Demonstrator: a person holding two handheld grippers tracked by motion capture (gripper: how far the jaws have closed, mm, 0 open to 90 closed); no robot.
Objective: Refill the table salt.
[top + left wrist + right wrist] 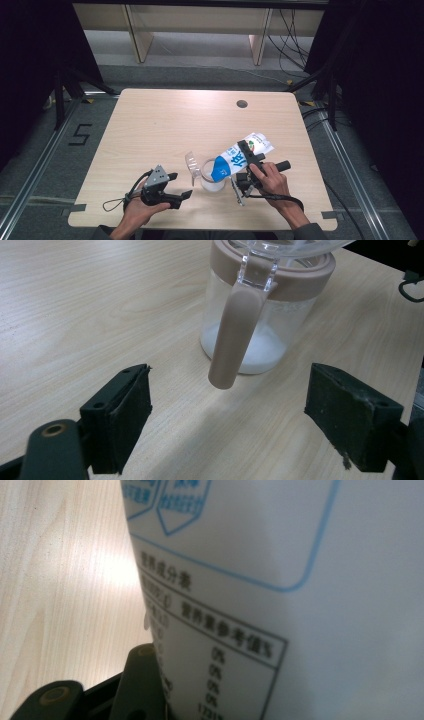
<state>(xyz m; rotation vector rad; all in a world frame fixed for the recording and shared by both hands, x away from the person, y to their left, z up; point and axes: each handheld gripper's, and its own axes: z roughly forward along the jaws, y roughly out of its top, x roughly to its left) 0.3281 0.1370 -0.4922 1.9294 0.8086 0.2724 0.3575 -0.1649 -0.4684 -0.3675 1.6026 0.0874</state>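
Observation:
A blue-and-white milk carton [240, 152] is tipped down to the left, its top end over the mouth of a clear jug [212, 181]. My right gripper [248, 159] is shut on the carton's middle. In the right gripper view the carton's printed side [280, 580] is close up, with one black finger [140, 680] against it. The jug [260, 340] has a brown rim and a brown handle [235, 335], and white liquid lies in its bottom. Its clear lid [192, 164] is flipped open to the left. My left gripper [182, 185] stands open just left of the jug, and the handle hangs ahead of its pads [125, 415] without touching them.
The wooden table [165, 130] has a round cable hole [242, 104] near its far edge. Desk legs and loose cables [290, 35] are on the floor beyond. Black curtains stand at both sides.

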